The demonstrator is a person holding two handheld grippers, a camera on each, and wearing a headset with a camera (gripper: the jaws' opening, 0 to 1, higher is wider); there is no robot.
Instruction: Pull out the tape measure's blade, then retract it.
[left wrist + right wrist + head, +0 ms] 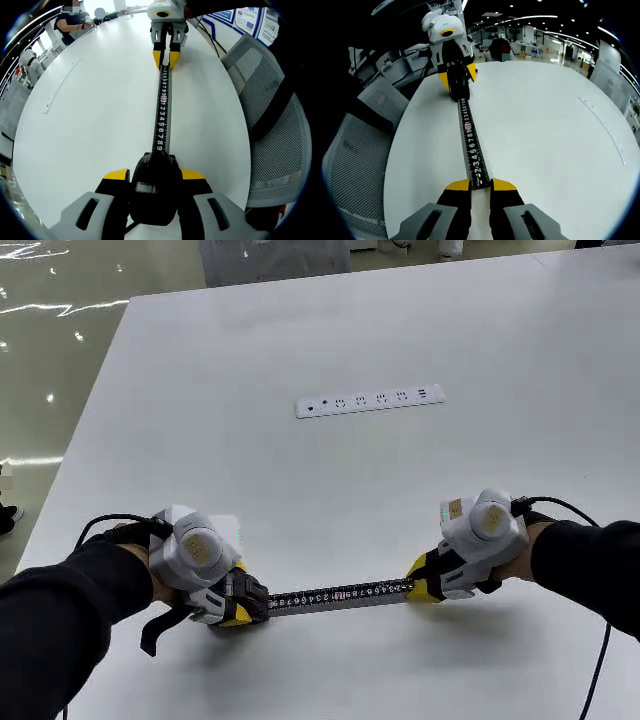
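Blade [340,595] drawn out and straight, running across the lower middle of the head view with its printed numbers facing up. At its lower-left end the left hand-held gripper [228,602] is clamped on the black case of the tape measure [250,598], its yellow-tipped jaws pressed against the case's two sides. In the left gripper view that case sits at the bottom centre and the blade runs straight up the frame to the other tool. At the blade's right end in the head view, the right hand-held gripper [420,587] has its jaws pinched on the blade's tip. In the right gripper view the tip lies between the yellow pads at the bottom centre, and the numbers climb toward the upper left. Both tools sit low over the white desk [300,490]. A white power strip [370,400] lies flat on the desk, well apart from them, above the centre of the head view. A grey mesh chair [272,115] stands along the right side of the left gripper view.
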